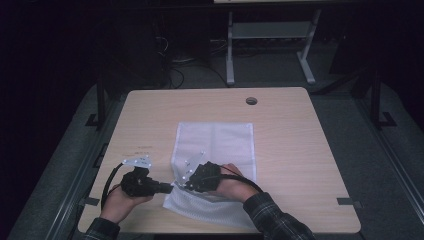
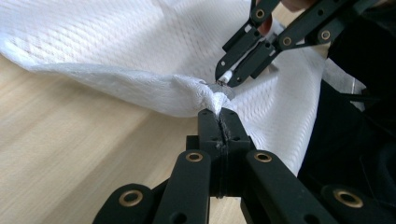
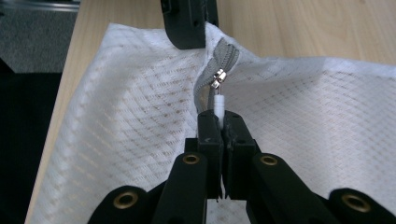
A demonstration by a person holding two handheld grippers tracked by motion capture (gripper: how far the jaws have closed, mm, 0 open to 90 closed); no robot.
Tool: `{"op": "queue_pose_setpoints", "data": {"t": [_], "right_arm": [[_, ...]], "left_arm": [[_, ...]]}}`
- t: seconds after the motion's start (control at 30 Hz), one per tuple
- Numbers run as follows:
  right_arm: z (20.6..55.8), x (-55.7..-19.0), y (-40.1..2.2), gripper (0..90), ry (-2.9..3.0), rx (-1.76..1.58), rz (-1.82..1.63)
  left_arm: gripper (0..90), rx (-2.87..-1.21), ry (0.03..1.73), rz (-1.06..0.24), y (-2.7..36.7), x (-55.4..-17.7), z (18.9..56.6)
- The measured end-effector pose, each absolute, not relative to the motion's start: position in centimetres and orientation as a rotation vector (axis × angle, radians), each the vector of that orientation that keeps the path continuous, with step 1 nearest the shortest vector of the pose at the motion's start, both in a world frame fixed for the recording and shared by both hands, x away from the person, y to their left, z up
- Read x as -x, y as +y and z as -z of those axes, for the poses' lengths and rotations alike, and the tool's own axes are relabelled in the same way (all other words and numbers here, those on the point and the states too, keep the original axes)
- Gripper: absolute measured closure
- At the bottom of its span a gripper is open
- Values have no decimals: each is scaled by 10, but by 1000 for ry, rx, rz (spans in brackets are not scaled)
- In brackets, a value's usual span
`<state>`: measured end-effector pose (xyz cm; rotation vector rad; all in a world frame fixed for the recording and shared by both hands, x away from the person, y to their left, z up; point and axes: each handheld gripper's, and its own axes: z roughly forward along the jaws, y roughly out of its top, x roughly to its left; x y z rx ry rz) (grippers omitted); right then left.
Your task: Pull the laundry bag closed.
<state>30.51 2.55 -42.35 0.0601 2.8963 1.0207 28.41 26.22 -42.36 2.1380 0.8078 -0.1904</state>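
White mesh zip bag [image 1: 215, 145] on tabletop [image 1: 300, 160]: light, limp, bunches. Left tongs [image 2: 219, 122] clamped on corner beside grey zipper [image 3: 212, 70]; right tongs [image 3: 219, 125] clamped on white pull tab [image 3: 219, 106].

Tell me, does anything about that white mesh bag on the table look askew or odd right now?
Its near corner does. The mesh bag mostly lies flat, but the left tool is shut on the fabric at the zipper end, bunching and lifting it, while the right tool pinches the white zipper pull. No tear or damage shows.
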Motion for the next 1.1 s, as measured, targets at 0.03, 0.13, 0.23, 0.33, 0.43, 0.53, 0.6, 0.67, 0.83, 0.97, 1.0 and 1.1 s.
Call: {"op": "queue_pose_setpoints", "data": {"t": [0.03,0.13,0.23,0.33,0.43,0.53,0.6,0.67,0.83,0.97,1.0,1.1], "right_arm": [[423,-305,26,871,2890,-58,-1026],[424,-304,26,871,2894,-61,-1026],[423,-303,26,871,2889,-59,-1022],[424,-303,27,870,2889,-58,-1014],[425,-303,26,870,2894,-62,-1011],[424,-303,27,870,2893,-65,-1018],[424,-303,28,870,2894,-59,-1015],[424,-302,29,869,2894,-54,-1015],[425,-301,31,869,2894,-45,-1014],[425,-301,31,870,2894,-38,-1004],[426,-301,31,870,2892,-36,-1003],[426,-302,30,870,2891,-46,-1014]], "left_arm": [[896,-2138,811,188,262,-284,423],[896,-2129,815,190,264,-284,423],[892,-2114,824,227,265,-285,427],[783,-2092,840,228,266,-286,428],[670,-2043,860,238,268,-288,427],[658,-2028,874,260,267,-291,428],[653,-2023,870,280,265,-292,429],[676,-2027,873,278,264,-293,429],[832,-2028,873,300,264,-295,429],[859,-2029,882,297,265,-294,429],[862,-2032,884,290,265,-294,428],[868,-2028,892,283,265,-294,427]]}}
